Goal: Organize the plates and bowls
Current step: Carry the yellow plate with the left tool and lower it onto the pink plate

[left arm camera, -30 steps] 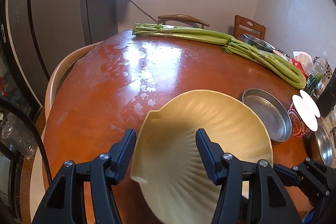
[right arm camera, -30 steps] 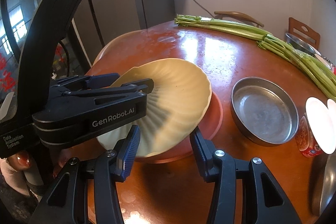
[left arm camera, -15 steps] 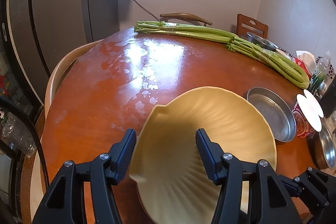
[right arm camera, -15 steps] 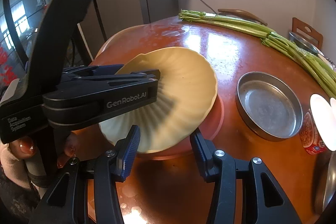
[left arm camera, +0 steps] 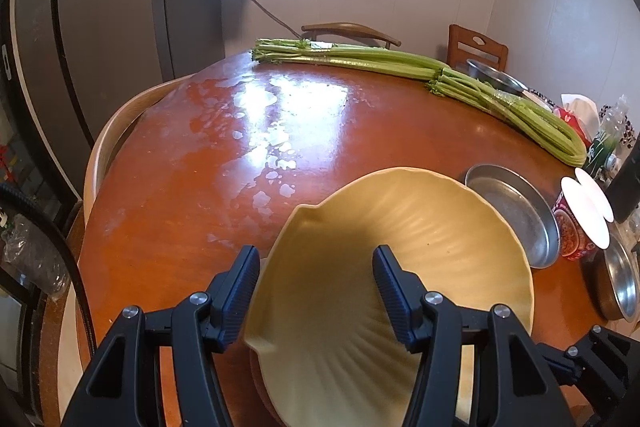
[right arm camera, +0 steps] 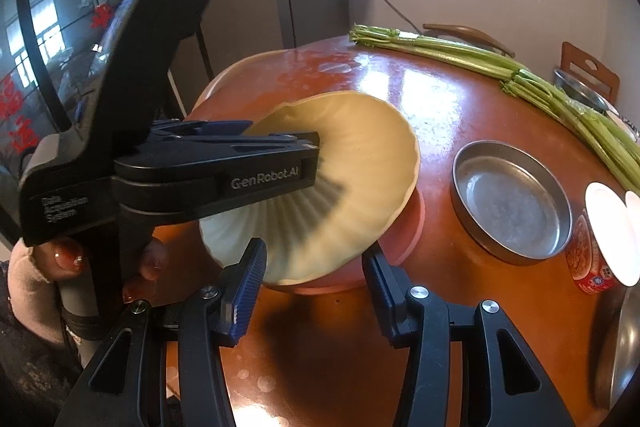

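The yellow plate (right arm camera: 340, 187) has tilted up higher off the pink dish (right arm camera: 404, 239) beneath, pinched at its rim by the left gripper (right arm camera: 280, 143), while the right gripper (right arm camera: 312, 271) waits open nearby, a metal pan (right arm camera: 512, 203) beyond.

"GenRobot.AI" on left gripper (right arm camera: 280, 143) side; "Data Acquisition System" on its handle; red cup (right arm camera: 588, 263) print illegible

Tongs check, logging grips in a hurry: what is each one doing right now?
Left tongs: closed on the yellow plate, holding it tilted.
Right tongs: open, holding nothing.
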`<action>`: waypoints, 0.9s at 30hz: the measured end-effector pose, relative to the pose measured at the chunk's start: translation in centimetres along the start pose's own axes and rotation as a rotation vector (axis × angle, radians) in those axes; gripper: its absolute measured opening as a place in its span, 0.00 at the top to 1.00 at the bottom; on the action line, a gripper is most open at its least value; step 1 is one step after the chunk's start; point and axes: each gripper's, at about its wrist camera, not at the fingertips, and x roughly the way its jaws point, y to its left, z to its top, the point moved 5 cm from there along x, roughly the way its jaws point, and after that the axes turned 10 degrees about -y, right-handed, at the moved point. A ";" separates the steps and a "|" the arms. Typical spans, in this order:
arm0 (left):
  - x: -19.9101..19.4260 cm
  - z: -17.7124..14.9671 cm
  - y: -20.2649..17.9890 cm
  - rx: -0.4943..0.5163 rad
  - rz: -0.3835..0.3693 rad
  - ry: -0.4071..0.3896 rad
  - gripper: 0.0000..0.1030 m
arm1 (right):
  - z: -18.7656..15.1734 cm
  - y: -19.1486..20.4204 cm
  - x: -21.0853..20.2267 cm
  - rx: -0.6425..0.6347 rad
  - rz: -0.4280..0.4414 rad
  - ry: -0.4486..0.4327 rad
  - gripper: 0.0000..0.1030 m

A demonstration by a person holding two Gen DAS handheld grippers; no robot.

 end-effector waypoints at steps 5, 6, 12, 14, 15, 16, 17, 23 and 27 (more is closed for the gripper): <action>0.4 0.0 -0.6 0.014 0.001 0.009 0.43 | -0.1 -0.6 -0.1 0.012 -0.017 0.006 0.49; 0.5 0.0 -0.8 0.018 0.000 0.009 0.43 | -0.1 -0.8 -0.1 0.021 -0.020 0.014 0.49; 0.6 0.0 -1.0 0.027 0.014 0.013 0.43 | 0.1 -1.1 -0.5 0.038 -0.005 0.002 0.49; 0.6 0.0 -1.0 0.028 0.015 0.014 0.43 | 0.0 -1.2 -0.7 0.041 0.002 0.001 0.49; 0.6 0.0 -1.0 0.028 0.016 0.014 0.43 | 0.0 -1.2 -0.8 0.041 0.003 -0.001 0.49; 0.7 0.0 -1.0 0.028 0.020 0.014 0.43 | 0.0 -1.2 -0.9 0.042 0.002 -0.002 0.49; 0.6 0.0 -1.0 0.029 0.024 0.013 0.43 | -0.1 -1.2 -1.1 0.044 0.000 -0.004 0.49; 0.5 0.0 -0.5 0.021 0.034 0.014 0.43 | 0.1 -1.5 -1.6 0.061 0.000 -0.018 0.49; 0.1 0.0 -0.3 0.016 0.043 0.006 0.43 | 0.0 -1.6 -1.8 0.065 0.003 -0.018 0.49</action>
